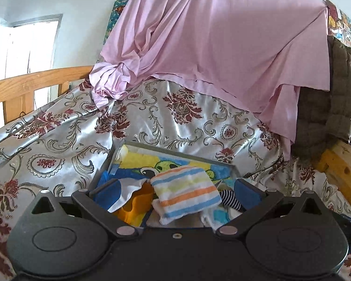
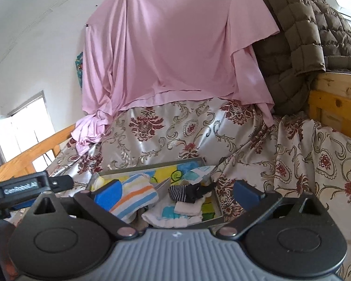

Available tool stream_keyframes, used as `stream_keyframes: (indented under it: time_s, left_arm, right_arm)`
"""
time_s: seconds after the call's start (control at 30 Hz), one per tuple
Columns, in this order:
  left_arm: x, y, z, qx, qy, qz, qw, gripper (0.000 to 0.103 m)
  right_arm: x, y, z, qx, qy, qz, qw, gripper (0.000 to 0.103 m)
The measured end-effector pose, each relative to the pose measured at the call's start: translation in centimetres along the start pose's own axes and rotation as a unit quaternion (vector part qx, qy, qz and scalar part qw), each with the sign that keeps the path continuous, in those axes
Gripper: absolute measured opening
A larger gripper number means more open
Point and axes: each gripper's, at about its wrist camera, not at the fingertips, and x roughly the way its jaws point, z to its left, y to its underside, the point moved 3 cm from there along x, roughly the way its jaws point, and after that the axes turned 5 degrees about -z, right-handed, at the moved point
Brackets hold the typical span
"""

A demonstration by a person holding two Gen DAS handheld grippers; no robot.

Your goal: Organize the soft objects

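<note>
1. Nearest to us in the left wrist view, our left gripper [image 1: 176, 190] has its blue-padded fingers [image 1: 105, 193] spread wide, holding nothing, and hovers at the near edge of the tray.
2. In the right wrist view, our right gripper [image 2: 175, 193] is likewise spread wide and empty, its left pad [image 2: 107, 194] in front of the striped towel and its right pad over the bedspread just outside the tray.
3. Between the left gripper's fingers lies the folded striped towel [image 1: 186, 193], white with blue, yellow and orange bands, resting tilted on the other things in the tray.
4. Just left of it we see a white-and-blue cloth [image 1: 128, 190] draped over an orange object [image 1: 135, 207]; whether that object is soft we cannot tell.
5. Right of the towel lies a dark striped sock [image 2: 179, 192], with a small folded white cloth [image 2: 189, 207] in front of it and a white cloth with blue patches [image 2: 170, 215] at the tray's near end.
6. All of these sit inside the shallow grey tray [image 2: 152, 165], whose floor carries a bright yellow, blue and green picture.
7. The tray rests on a shiny floral bedspread [image 1: 182, 114] in silver and dark red.
8. Farther back, a pink sheet [image 1: 210, 35] hangs down the wall onto the bed.
9. To its right a brown quilted jacket [image 2: 299, 37] is draped over a wooden frame [image 2: 334, 98].
10. Far left, a wooden bed rail [image 1: 35, 82] stands before a bright doorway [image 1: 28, 44].
</note>
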Motion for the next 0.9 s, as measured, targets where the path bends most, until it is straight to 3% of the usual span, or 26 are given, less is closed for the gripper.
stream_keyframes:
  time_s: [0.9]
  left_arm:
    - [-4.7, 2.7, -0.6, 0.014, -0.008, 0.004, 0.9999, 0.102]
  right_arm:
    - [-5.6, 1.8, -0.8, 0.010, 0.014, -0.003, 1.000, 0.103]
